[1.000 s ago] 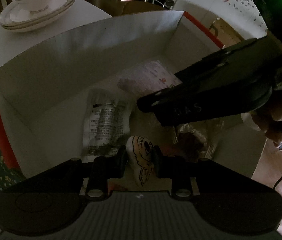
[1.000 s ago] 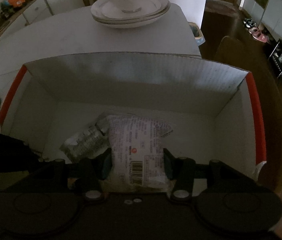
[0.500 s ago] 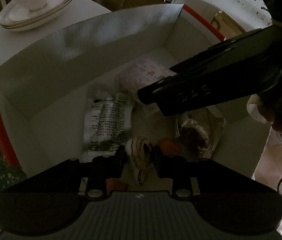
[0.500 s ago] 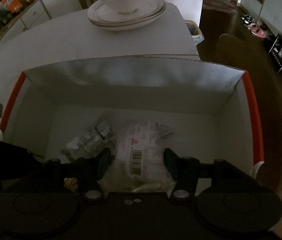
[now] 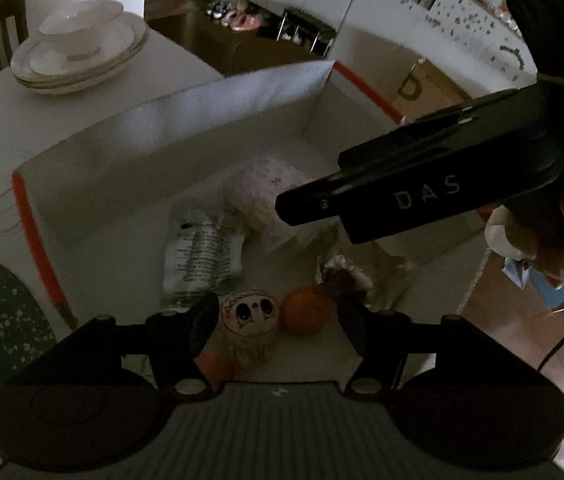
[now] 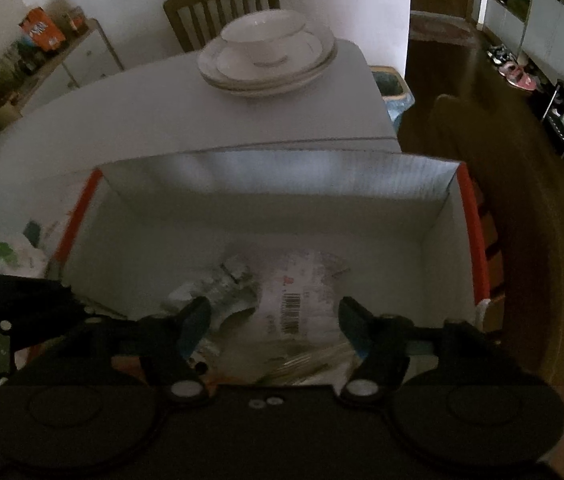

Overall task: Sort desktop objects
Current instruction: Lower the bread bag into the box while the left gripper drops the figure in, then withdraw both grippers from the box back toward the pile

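Observation:
A white cardboard box (image 5: 186,120) with orange edges stands on the table. Inside it lie a small doll (image 5: 248,312), an orange (image 5: 302,316), a silver packet (image 5: 200,256), a white barcode packet (image 5: 262,192) and a brown snack in clear wrap (image 5: 346,276). My left gripper (image 5: 276,320) hangs over the doll and the orange, its jaws opening and its pads touching neither. My right gripper (image 6: 274,320) hovers above the barcode packet (image 6: 298,304), jaws opening too, nothing pressed between them. Its black body (image 5: 422,196) crosses the left wrist view.
A stack of plates with a bowl (image 6: 266,52) sits on the table's far end, with a wooden chair (image 6: 222,4) behind it. A dark green speckled item (image 5: 2,320) lies left of the box. A person's hand (image 5: 530,236) holds the right gripper.
Both grippers have let go and lifted. The left one released the doll, the right one the barcode packet, which now lie on the box floor. Both pairs of jaws have widened.

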`<action>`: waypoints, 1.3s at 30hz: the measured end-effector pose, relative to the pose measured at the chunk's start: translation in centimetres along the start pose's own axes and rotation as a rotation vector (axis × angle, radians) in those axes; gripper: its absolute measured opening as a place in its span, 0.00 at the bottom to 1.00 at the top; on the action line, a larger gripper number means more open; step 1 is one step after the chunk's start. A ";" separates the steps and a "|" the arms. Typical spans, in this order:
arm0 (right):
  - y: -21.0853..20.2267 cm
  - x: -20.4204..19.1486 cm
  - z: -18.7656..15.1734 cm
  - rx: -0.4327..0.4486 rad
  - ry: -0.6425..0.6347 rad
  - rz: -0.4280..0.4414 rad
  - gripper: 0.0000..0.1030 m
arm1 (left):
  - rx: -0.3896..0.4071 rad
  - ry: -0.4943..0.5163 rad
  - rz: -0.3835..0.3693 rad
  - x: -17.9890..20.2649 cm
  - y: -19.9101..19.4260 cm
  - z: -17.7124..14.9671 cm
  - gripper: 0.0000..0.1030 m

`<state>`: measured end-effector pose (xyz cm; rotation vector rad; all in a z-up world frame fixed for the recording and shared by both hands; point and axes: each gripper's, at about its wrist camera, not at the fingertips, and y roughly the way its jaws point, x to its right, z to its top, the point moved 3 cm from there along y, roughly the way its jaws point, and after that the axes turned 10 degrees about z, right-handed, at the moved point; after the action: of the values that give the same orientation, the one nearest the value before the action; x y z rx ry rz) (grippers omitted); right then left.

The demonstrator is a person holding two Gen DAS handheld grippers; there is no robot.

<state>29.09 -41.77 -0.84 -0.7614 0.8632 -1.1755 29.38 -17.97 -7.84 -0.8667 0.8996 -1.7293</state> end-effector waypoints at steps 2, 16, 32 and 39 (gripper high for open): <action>-0.7 -0.2 -0.1 0.015 -0.004 0.010 0.71 | 0.021 0.001 0.003 -0.1 -0.7 -0.2 0.63; -4.7 -1.9 -1.7 0.097 0.022 0.038 0.78 | 0.136 0.016 -0.001 -1.0 -5.6 -2.4 0.63; -5.9 -7.8 -4.1 0.166 -0.043 0.030 0.92 | 0.192 -0.038 0.008 -6.1 -9.3 -6.4 0.79; -5.7 -10.7 -4.8 0.186 -0.056 0.045 0.95 | 0.212 -0.046 0.056 -9.1 -10.3 -8.6 0.98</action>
<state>20.63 -32.89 3.65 -0.6168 0.7105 -1.1711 20.12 -5.04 -4.34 -0.7312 0.6896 -1.7136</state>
